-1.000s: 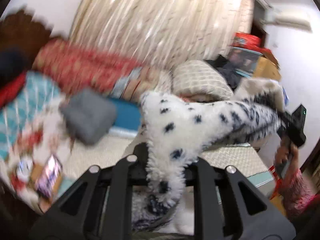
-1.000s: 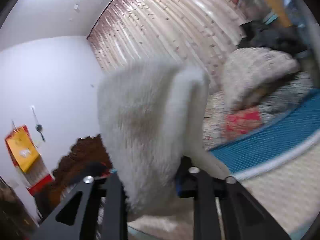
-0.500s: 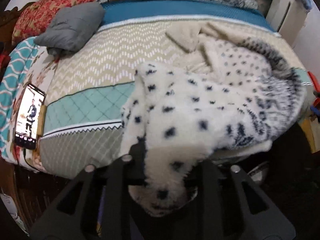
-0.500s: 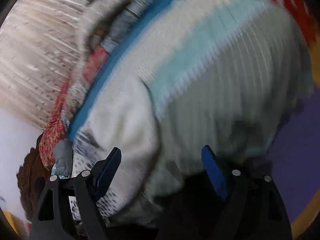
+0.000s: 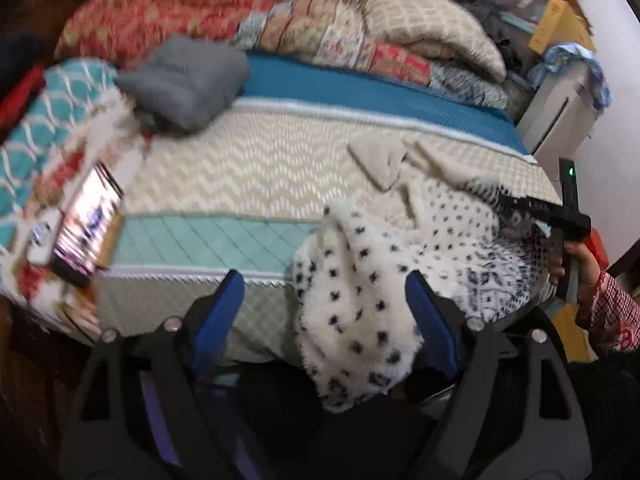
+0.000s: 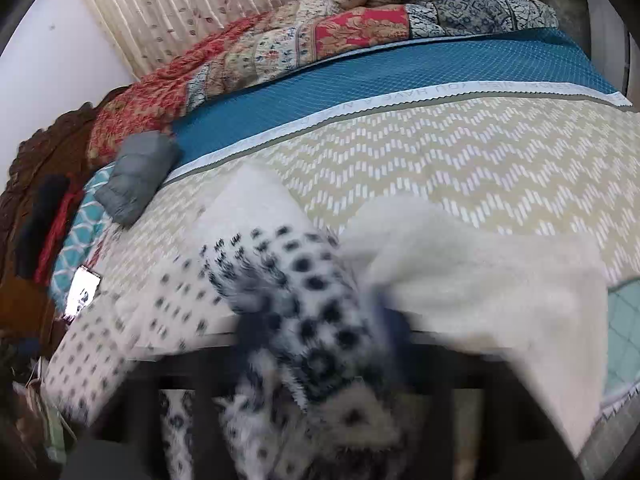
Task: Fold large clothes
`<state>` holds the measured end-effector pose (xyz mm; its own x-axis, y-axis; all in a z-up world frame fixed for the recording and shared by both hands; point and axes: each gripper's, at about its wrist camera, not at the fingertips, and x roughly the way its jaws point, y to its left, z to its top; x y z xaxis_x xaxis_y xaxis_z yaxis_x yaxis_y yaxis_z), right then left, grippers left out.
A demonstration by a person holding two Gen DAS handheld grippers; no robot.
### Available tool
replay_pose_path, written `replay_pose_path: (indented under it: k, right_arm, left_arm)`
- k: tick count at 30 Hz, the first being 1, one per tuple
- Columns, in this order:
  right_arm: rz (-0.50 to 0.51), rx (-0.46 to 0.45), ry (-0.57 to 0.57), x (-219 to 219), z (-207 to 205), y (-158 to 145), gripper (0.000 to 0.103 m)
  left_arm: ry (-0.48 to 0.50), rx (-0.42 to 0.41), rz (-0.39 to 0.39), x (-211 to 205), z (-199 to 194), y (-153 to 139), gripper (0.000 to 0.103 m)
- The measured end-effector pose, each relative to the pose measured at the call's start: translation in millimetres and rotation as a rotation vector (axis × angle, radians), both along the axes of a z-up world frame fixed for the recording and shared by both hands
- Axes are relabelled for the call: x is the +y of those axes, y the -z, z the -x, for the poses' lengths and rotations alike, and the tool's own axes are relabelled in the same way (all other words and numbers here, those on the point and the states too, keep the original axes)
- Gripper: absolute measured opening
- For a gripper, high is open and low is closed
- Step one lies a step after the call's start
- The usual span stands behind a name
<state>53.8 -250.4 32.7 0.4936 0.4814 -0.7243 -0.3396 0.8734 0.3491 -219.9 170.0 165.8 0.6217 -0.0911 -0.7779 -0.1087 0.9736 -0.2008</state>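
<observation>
A white fleece garment with black spots (image 5: 384, 264) lies crumpled at the near right edge of the bed, one part hanging over the edge. My left gripper (image 5: 324, 312) is open just in front of that edge, its blue pads (image 5: 218, 312) spread on either side of the hanging part, not touching it. The right gripper (image 5: 560, 220) shows at the garment's right end. In the right wrist view the spotted fleece (image 6: 312, 312) and its cream lining (image 6: 480, 280) cover my blurred right gripper (image 6: 320, 360), whose fingers look closed on the fabric.
The bed (image 5: 260, 160) has a beige zigzag cover with teal and blue bands. A folded grey garment (image 5: 188, 80) lies at the back left, a lit phone (image 5: 86, 224) at the left edge. Quilts and pillows (image 5: 360, 36) line the wall. A white cabinet (image 5: 556, 108) stands right.
Both grippers swung the lifted garment down onto the bed. My left gripper let go and opened. My right gripper, open half a second ago, now sits in the fabric.
</observation>
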Motion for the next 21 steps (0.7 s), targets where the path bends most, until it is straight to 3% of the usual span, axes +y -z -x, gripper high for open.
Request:
replay_pose_path:
  k: [2,4,7,9,11,12,14,16,19,21]
  right_arm:
    - [-0.087,-0.033,0.127,-28,-8,-11,0.033]
    - [-0.172,-0.062,0.301,-82,-3,-21,0.033]
    - [-0.217,-0.027,0.468,-153,24,-11,0.033]
    - [-0.297,0.046,0.516,-183,41,8,0.041]
    - [-0.519,0.163,0.591,-220,66,36,0.065]
    - [-0.625,0.194,0.625,-235,82,47,0.067]
    - [-0.646,0.152,0.656,-249,104,43,0.072]
    - [-0.548,0.057,0.592,-241,112,21,0.078]
    - [-0.389,-0.027,0.327,-187,101,-24,0.083]
    - [-0.246,-0.061,0.132,-128,88,-42,0.086]
  left_arm:
    - [-0.013,0.051,0.027,-1,-12,19,0.079]
    - [-0.018,0.067,0.054,0,-17,29,0.079]
    - [-0.021,0.080,0.105,3,-23,43,0.079]
    - [-0.026,0.107,0.121,3,-30,54,0.079]
    - [-0.019,0.133,0.143,0,-36,63,0.079]
    - [-0.008,0.133,0.150,-3,-38,64,0.079]
    - [0.021,0.122,0.140,-12,-40,63,0.079]
    - [0.042,0.129,0.113,-19,-42,64,0.079]
    - [0.054,0.156,0.081,-24,-42,69,0.079]
    - [0.053,0.155,0.081,-23,-37,69,0.079]
